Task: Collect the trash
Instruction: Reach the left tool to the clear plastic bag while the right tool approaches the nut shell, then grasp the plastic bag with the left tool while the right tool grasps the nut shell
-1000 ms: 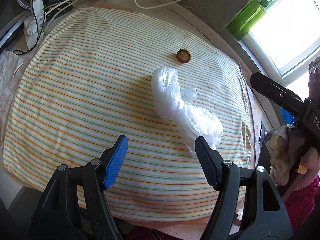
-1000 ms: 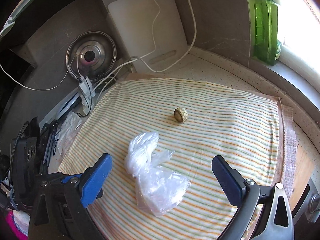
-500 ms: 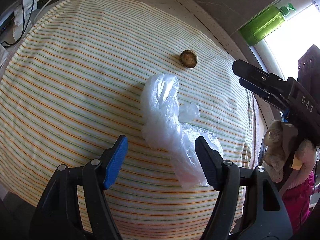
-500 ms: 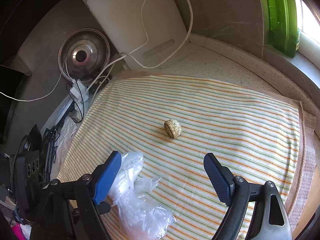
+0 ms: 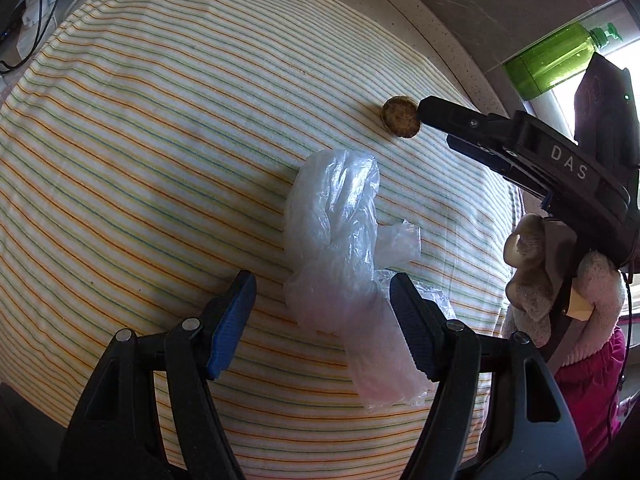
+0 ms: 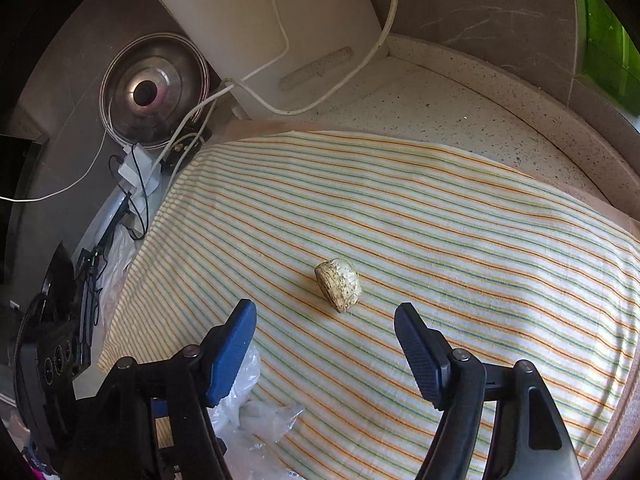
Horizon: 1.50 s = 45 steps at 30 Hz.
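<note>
A crumpled clear plastic bag (image 5: pixel 332 248) lies on the striped cloth (image 5: pixel 160 120). My left gripper (image 5: pixel 322 292) hangs open just over the bag's near end, which sits between the two blue pads untouched. Farther back rests a small tan crumpled lump (image 6: pixel 338 286). My right gripper (image 6: pixel 325 312) points down at it, jaws closing, with the lump just ahead of the fingertips and not pressed. In the left wrist view one black finger (image 5: pixel 452 120) of the right gripper reaches right up beside the lump (image 5: pixel 401 116). The bag (image 6: pixel 248 412) shows below the right gripper's left finger.
A green bottle (image 5: pixel 552 60) stands by the window. A white board (image 6: pixel 260 20), a metal lid (image 6: pixel 154 88) and white cables (image 6: pixel 280 60) sit at the back on the speckled worktop (image 6: pixel 440 112). A hand in a fuzzy sleeve (image 5: pixel 532 280) holds the right gripper.
Both grippers have come down closer to the cloth. The left one now straddles the bag's near end. The right one has shifted from the bag toward the lump, and its jaws have narrowed.
</note>
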Tool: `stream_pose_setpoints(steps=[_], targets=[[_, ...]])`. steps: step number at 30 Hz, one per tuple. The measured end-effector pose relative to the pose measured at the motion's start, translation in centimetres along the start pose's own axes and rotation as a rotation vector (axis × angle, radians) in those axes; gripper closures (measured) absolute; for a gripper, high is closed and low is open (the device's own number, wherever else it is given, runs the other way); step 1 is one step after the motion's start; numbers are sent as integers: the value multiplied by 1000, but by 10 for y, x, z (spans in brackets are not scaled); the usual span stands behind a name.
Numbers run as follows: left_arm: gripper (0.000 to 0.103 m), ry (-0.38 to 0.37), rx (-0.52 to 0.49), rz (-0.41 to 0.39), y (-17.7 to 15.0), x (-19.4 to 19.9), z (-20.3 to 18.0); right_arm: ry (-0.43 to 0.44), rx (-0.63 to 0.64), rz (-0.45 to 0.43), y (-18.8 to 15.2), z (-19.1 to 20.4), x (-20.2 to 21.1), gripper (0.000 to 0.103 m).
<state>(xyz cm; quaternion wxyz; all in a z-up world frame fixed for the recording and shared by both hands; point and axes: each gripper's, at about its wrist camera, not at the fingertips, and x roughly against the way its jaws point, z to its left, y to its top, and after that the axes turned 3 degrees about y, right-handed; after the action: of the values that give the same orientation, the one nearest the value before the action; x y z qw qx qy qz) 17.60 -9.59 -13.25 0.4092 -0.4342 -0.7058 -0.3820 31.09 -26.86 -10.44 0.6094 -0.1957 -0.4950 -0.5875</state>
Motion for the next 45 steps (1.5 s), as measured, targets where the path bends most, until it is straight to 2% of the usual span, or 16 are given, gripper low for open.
stream_pose_setpoints(steps=[6, 10, 12, 14, 19, 22, 30, 45], targets=[[41, 7, -11, -2, 3, -3, -2, -34, 18, 22, 6, -4, -19, 35], [56, 15, -31, -1, 4, -4, -5, -33, 16, 26, 8, -6, -25, 39], [58, 16, -35, -3, 4, -4, -6, -35, 22, 27, 9, -5, -28, 42], [61, 13, -35, -7, 5, -4, -7, -38, 29, 32, 9, -3, -30, 47], [65, 7, -32, -19, 5, -2, -9, -53, 54, 43, 9, 0, -34, 71], [66, 2, -32, -29, 3, 3, -6, -48, 41, 30, 9, -2, -31, 79], [69, -1, -46, -71, -1, 24, 1, -47, 21, -15, 4, -3, -12, 80], [70, 12, -55, -168, -24, 76, 22, -33, 9, -109, -23, 20, 43, 80]])
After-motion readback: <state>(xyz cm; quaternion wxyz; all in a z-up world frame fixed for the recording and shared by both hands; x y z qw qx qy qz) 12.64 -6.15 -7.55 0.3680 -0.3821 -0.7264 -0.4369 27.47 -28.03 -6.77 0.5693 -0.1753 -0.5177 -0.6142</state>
